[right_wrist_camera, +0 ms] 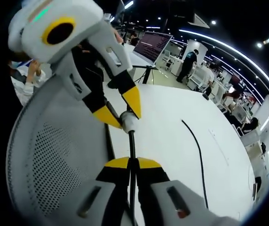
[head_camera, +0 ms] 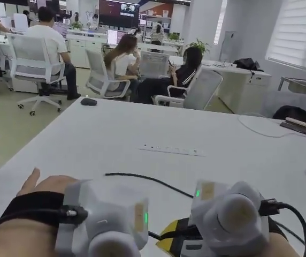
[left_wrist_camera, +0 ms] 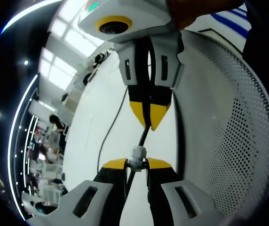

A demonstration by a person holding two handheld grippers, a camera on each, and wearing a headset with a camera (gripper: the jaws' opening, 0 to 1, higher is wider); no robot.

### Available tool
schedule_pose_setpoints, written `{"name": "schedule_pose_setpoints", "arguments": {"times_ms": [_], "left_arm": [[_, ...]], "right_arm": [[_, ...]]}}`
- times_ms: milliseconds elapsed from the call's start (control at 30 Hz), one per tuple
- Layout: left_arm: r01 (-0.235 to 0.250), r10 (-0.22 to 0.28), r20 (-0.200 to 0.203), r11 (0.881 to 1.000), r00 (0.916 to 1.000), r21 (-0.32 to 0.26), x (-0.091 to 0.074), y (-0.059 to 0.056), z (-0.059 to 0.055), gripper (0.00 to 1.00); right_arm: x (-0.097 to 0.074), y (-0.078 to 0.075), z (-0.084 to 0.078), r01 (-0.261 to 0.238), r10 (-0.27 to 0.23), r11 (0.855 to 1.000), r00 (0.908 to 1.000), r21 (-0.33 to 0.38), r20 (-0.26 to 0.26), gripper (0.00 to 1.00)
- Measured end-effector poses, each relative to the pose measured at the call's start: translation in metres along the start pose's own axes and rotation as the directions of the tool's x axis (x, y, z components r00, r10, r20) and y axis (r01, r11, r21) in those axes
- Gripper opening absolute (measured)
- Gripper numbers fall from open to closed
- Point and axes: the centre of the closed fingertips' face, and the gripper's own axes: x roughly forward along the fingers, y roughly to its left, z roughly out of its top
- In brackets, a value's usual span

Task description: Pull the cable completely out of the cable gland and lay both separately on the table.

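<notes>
My left gripper (left_wrist_camera: pixel 137 164) is shut on the white cable gland (left_wrist_camera: pixel 137 157), which sits between its yellow fingertips. The black cable (left_wrist_camera: pixel 144 136) runs out of the gland to my right gripper (left_wrist_camera: pixel 149 115), which faces it from a short distance. In the right gripper view, my right gripper (right_wrist_camera: pixel 133 163) is shut on the cable (right_wrist_camera: pixel 131 146), and my left gripper (right_wrist_camera: pixel 123 113) holds the gland (right_wrist_camera: pixel 128 121) just ahead. The rest of the cable (head_camera: pixel 147 180) trails loose over the white table (head_camera: pixel 196 134). Both gripper bodies sit low in the head view.
A white mesh chair back (left_wrist_camera: pixel 219 122) stands close beside the grippers, also seen as the chair back (right_wrist_camera: pixel 45 155). A thin strip (head_camera: pixel 171 151) lies mid-table and a dark mouse (head_camera: pixel 89 101) at the far edge. People sit at desks beyond.
</notes>
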Motion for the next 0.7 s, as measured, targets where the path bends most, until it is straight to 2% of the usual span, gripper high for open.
{"name": "schedule_pose_setpoints", "arguments": {"times_ms": [167,400,700], "left_arm": [[-0.012,0.012,-0.008,1.0,0.9999,-0.004,-0.003,0.004,-0.005,0.16],[-0.032,0.031,-0.028,0.999,0.9991,-0.024,-0.009,0.013,-0.017,0.16],[-0.056,0.052,-0.064,0.997,0.9966,-0.062,-0.013,0.024,-0.037,0.16]], "right_arm": [[-0.004,-0.005,-0.008,0.012,-0.012,1.0,0.9998,0.014,-0.014,0.03],[-0.009,-0.012,-0.021,0.03,-0.028,0.999,0.9986,0.033,-0.044,0.03],[-0.013,-0.024,-0.022,0.06,-0.058,0.997,0.9973,0.044,-0.046,0.03]]}}
